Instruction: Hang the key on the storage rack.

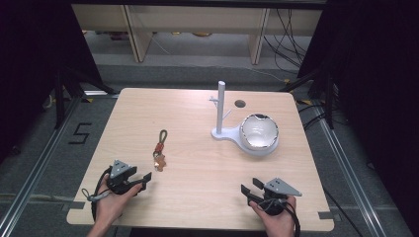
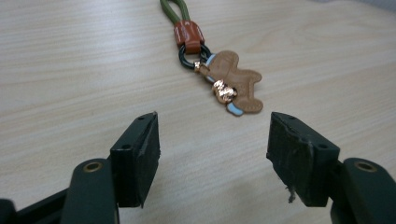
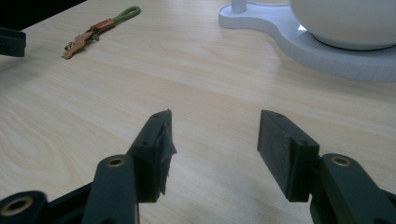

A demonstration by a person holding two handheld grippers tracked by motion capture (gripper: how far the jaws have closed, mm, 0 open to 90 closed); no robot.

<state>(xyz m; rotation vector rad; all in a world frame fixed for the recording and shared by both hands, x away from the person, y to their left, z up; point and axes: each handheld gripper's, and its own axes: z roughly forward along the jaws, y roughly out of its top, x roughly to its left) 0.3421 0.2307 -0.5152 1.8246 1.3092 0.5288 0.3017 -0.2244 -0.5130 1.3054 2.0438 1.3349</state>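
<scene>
A keychain (image 1: 160, 149) lies flat on the wooden table (image 1: 197, 197), left of centre: a green cord loop, an orange leather tab, a dark ring and a tan bear-shaped charm (image 2: 232, 84). My left gripper (image 1: 143, 181) rests near the front left edge, jaws open and empty, with the charm a short way ahead of them. My right gripper (image 1: 251, 190) sits at the front right, also open and empty. In the right gripper view the keychain (image 3: 100, 29) lies far off at the upper left.
A white stand (image 1: 220, 106) with an upright post and small pegs sits right of centre, joined at its base to a white bowl (image 1: 259, 133). A round hole (image 1: 240, 103) pierces the tabletop behind it. Dark curtains flank the table.
</scene>
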